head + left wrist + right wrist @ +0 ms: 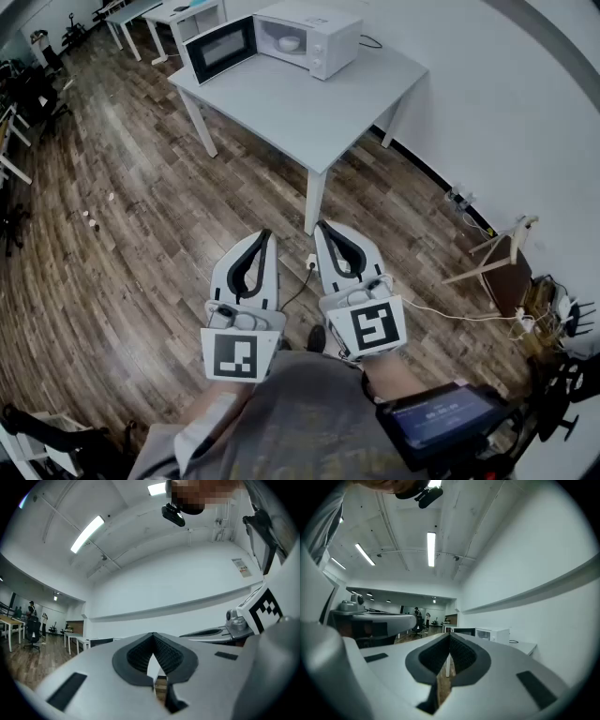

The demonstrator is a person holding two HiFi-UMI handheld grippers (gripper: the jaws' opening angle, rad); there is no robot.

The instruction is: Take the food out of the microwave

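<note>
– Seeing a round white bowl [289,43] inside the boxy white microwave [323,42]. Its glossy dark door [221,49] is swung open, on a flat grey table [309,108].
– Tongs?
– Left gripper [263,234] and right gripper [322,226] are both clenched and empty. They sit side by side, roughly level, well short of the table, over the wood-plank floor [122,206].

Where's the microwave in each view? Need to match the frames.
Head view: microwave at top centre, door open, on the grey table.
Left gripper view: only a dark panel, probably its open door, peeks over the jaws at left; the body is hidden.
Right gripper view: microwave right of centre, just above the jaws.
Shared landmark: the grey table under it.
</note>
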